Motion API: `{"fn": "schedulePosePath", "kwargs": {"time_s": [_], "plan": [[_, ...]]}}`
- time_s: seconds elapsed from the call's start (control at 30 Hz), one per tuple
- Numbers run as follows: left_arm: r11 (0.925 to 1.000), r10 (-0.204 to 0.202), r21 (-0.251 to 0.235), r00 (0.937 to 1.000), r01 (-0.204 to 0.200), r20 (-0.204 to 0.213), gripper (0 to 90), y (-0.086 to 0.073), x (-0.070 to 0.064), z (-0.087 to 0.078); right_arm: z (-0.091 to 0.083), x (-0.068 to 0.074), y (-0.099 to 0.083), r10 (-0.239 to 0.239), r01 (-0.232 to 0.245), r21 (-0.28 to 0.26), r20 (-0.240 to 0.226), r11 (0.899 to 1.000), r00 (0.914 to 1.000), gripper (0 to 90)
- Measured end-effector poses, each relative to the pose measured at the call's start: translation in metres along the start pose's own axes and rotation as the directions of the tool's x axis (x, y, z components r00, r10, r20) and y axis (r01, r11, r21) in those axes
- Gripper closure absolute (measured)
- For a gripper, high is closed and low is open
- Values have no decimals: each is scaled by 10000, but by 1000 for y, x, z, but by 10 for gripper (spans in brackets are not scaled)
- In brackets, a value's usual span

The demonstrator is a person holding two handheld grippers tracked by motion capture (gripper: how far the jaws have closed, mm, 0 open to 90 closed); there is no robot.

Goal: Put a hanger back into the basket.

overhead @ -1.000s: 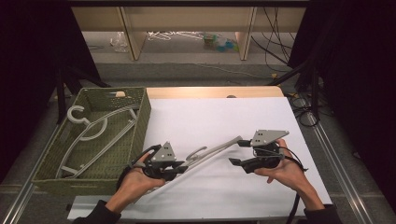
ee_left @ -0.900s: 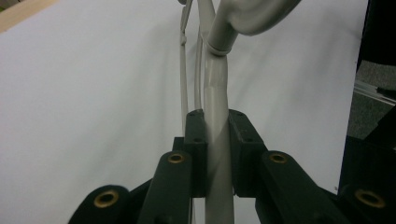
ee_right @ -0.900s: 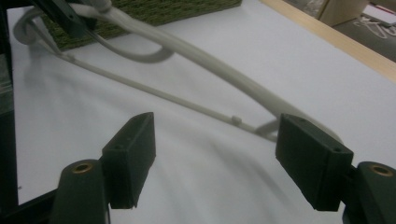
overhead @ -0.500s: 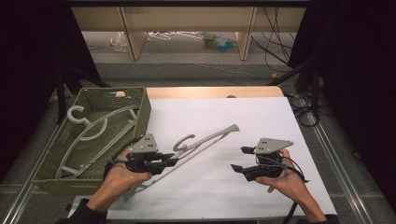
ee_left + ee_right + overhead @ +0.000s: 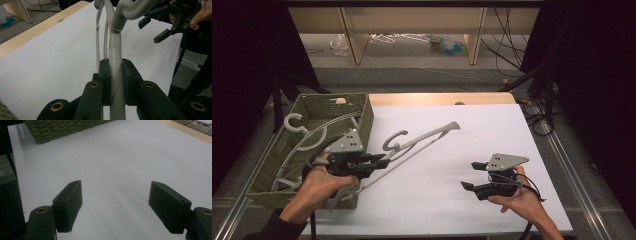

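A grey plastic hanger (image 5: 422,140) hangs slanted over the white table (image 5: 452,130), its hook (image 5: 393,141) pointing up. My left gripper (image 5: 384,161) is shut on the hanger's arm near the hook, beside the basket. In the left gripper view the black jaws (image 5: 116,65) clamp the grey bar (image 5: 115,47), which runs up and away. My right gripper (image 5: 468,175) is held open over the table's front right, apart from the hanger. Its jaws (image 5: 116,195) stand wide with only white table between them.
A green woven basket (image 5: 364,117) sits at the table's left and holds other pale hangers (image 5: 299,132). One corner of the basket (image 5: 62,127) shows in the right gripper view. A wooden strip (image 5: 437,98) edges the far side. Cables and clutter lie on the floor beyond.
The left gripper has carried the hanger leftward to the basket's side. The right gripper has come off the hanger's far end and drawn back to the front right, open.
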State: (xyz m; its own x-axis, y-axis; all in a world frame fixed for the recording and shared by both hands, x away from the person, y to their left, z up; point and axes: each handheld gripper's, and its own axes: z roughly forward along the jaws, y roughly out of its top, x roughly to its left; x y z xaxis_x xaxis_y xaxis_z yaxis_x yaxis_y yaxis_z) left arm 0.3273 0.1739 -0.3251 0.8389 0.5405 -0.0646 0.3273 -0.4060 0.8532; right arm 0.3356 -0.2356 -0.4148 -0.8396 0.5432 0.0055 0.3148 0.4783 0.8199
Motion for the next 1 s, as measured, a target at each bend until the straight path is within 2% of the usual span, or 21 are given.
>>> {"fn": "schedulePosePath", "kwargs": {"time_s": [0.1, 0.13, 0.23, 0.37, 0.4, 0.43, 0.5, 0.67, 0.7, 0.8, 0.87, 0.9, 0.93, 0.97, 1.0], "plan": [[10000, -17, -18, 9997, 16, -225, 792, 5, 4, -13, 0, 0, -1, 14, -14, 30, -82, 10000, 10000, 280], [9999, 98, -35, 9996, -99, -280, 792, 7, 7, -19, 0, 1, -1, -6, 7, 41, -86, 10000, 10000, 280], [9996, -192, -234, 9983, 180, -542, 793, 8, 14, -30, 0, 1, -1, 36, -35, 69, -94, 10000, 9999, 280], [9989, -321, -368, 9947, 287, -977, 792, 7, 29, -45, 0, 1, -2, 81, -80, 32, -102, 10000, 9999, 277], [9979, -507, -460, 9930, 460, -1068, 792, 6, 31, -47, 0, 1, -2, 79, -79, 1, -71, 10000, 9999, 275], [9982, -422, -478, 9929, 371, -1115, 792, 6, 36, -50, 0, 1, -2, 96, -96, 2, -80, 10000, 9999, 274], [9960, -708, -634, 9896, 633, -1249, 792, 4, 43, -55, -1, 1, -2, 102, -102, -16, -111, 9999, 9999, 270], [9926, -1044, -786, 9809, 925, -1642, 792, 1, 63, -64, -1, 1, -3, 73, -73, -118, -38, 9999, 10000, 265], [9914, -1124, -844, 9805, 998, -1612, 792, 0, 65, -65, -1, 2, -3, 128, -128, -84, -28, 9999, 9999, 265], [9898, -1196, -988, 9742, 1021, -1916, 793, -1, 75, -71, -2, 3, -4, 129, -130, -109, -88, 9999, 9999, 265], [9912, -1108, -937, 9727, 933, -2039, 793, -4, 80, -73, -3, 3, -5, 138, -139, -114, -77, 9998, 9999, 263], [9878, -1368, -982, 9748, 1209, -1762, 792, -7, 81, -73, -3, 4, -6, 138, -139, -86, -91, 9999, 9999, 263], [9922, -1096, -838, 9675, 927, -2280, 792, -8, 86, -76, -3, 4, -6, 122, -122, -72, -99, 9999, 9999, 262], [9928, -1061, -803, 9616, 884, -2532, 792, -10, 91, -78, -2, 4, -6, 112, -113, -70, -103, 9999, 9999, 263], [9930, -1068, -772, 9612, 899, -2542, 792, -11, 92, -78, -3, 4, -6, 111, -112, -63, -123, 9999, 9999, 263]]}}
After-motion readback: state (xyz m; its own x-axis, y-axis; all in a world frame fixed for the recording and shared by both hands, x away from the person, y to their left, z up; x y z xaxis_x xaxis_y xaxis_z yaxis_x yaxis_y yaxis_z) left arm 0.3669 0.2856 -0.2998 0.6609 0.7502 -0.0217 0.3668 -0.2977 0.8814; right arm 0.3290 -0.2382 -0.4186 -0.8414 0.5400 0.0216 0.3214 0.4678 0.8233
